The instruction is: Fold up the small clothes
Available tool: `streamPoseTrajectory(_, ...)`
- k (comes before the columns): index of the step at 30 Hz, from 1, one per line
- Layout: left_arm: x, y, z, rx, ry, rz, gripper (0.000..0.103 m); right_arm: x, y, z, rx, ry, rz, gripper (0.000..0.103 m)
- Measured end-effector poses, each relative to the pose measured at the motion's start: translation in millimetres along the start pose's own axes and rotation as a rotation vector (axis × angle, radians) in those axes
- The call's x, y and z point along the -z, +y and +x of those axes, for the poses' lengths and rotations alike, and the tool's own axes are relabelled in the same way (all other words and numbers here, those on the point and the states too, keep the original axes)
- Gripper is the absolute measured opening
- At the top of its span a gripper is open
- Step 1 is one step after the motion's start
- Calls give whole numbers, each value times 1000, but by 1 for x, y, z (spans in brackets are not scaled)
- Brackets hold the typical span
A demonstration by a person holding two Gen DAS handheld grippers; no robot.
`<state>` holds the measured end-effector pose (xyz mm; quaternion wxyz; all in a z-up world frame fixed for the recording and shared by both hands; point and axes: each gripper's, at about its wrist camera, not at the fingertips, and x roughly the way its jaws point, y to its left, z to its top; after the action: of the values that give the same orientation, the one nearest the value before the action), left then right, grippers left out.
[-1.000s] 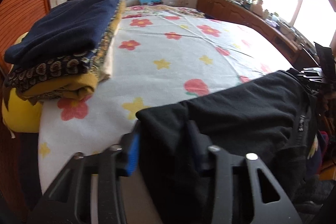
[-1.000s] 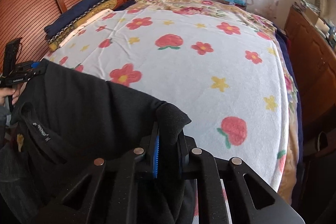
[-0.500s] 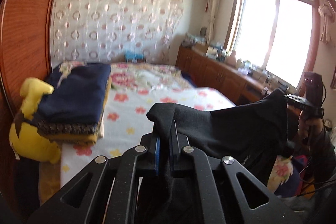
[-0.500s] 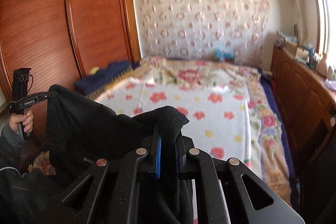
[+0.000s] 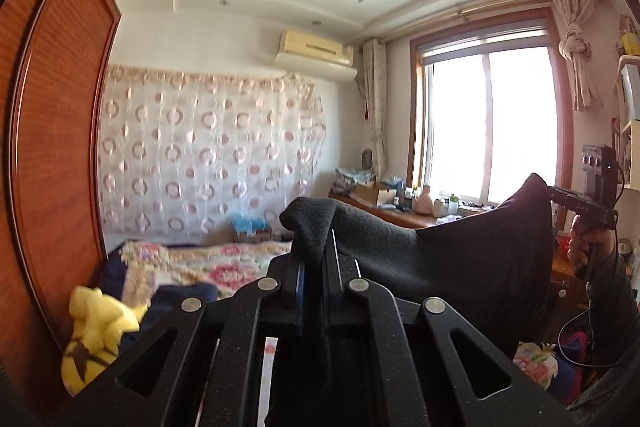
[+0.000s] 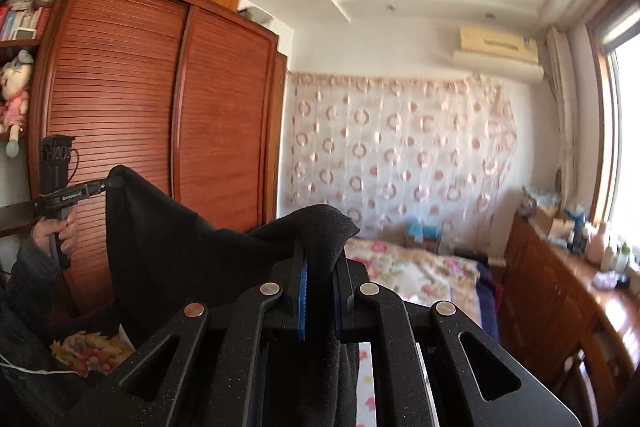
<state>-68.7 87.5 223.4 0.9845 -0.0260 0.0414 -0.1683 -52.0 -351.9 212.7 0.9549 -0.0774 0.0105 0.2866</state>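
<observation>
A black garment (image 5: 460,251) hangs stretched in the air between my two grippers. In the left wrist view my left gripper (image 5: 314,261) is shut on one top corner, which bunches above the pads. Far right, a hand (image 5: 588,247) holds my right gripper (image 5: 555,191) at the opposite corner. In the right wrist view my right gripper (image 6: 320,263) is shut on its corner of the black garment (image 6: 168,239), and my left gripper (image 6: 115,183) pinches the far corner at the left. Both point level, high above the bed.
A bed with a floral quilt (image 5: 208,263) lies below. On its left side sit a yellow plush toy (image 5: 96,327) and folded navy clothes (image 5: 180,297). A wooden wardrobe (image 6: 160,131) stands on the left, a cluttered sideboard (image 6: 560,287) under the window on the right.
My left gripper closed on the garment's corner. Both grippers then rose and tilted up to level, lifting the black garment off the bed into the air.
</observation>
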Motion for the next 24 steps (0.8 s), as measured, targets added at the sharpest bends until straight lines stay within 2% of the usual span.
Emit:
streamPoseTrajectory(5, -29, 2, -10, -20, -64, 27, 7, -39, 7, -33, 35, -82, -61, 9)
streamPoseTrajectory(10, -32, 14, 1, -42, -75, 26, 7, -54, 8, -41, 65, -106, -72, 9)
streamPoseTrajectory(12, -27, 19, 13, -46, -60, 16, 7, -48, 17, -38, 71, -91, -65, 9)
streamPoseTrajectory(15, -16, 22, 36, -74, -23, 20, 7, -43, 22, -15, 73, -52, -44, 9)
streamPoseTrajectory(17, -5, 27, 61, -88, 16, 15, 7, -30, 17, 1, 92, -6, -35, 9)
streamPoseTrajectory(19, 7, 31, 87, -97, 60, 6, 7, -33, 15, 29, 100, 51, -14, 9)
streamPoseTrajectory(23, 41, 42, 165, -129, 174, 18, 7, -4, -13, 102, 145, 200, 28, 9)
streamPoseTrajectory(24, 55, 49, 197, -147, 215, 23, 7, 7, -23, 126, 164, 241, 42, 9)
